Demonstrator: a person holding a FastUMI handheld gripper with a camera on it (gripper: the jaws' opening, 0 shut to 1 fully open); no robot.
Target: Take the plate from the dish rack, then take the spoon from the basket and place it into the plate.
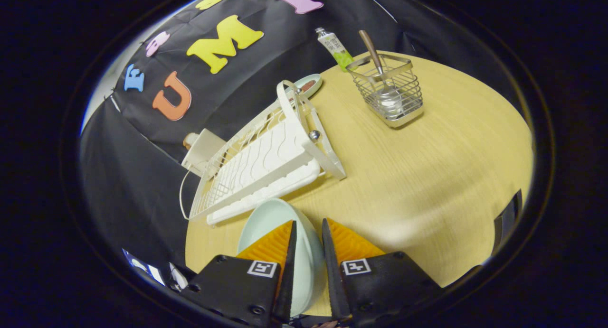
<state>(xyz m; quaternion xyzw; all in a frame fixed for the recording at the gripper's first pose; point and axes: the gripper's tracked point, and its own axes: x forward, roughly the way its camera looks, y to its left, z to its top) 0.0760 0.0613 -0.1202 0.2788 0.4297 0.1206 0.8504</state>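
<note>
- Pale mint plate (266, 223), held on edge between the fingers of the hand-held gripper (308, 233): the fingers are nearly closed and pinch its rim, one on each face, so the plate is out of the dish rack and up off the surface.
- Just beyond the plate lies the white dish rack (266, 162), its slots bare, on the light wooden surface (427, 176).
- Further off stands the wire basket (389, 93), with the spoon (373, 52) upright in it, handle leaning out of the top. Behind it lie a tube (335, 48) and a small dish (308, 85).
- Risks, as I judge them: the grip is on a thin rim only, so the plate could pivot or slip if swung fast; set down too near the rack, it could knock the frame; placed tilted, it may rock or roll rather than settle flat for the spoon.
</note>
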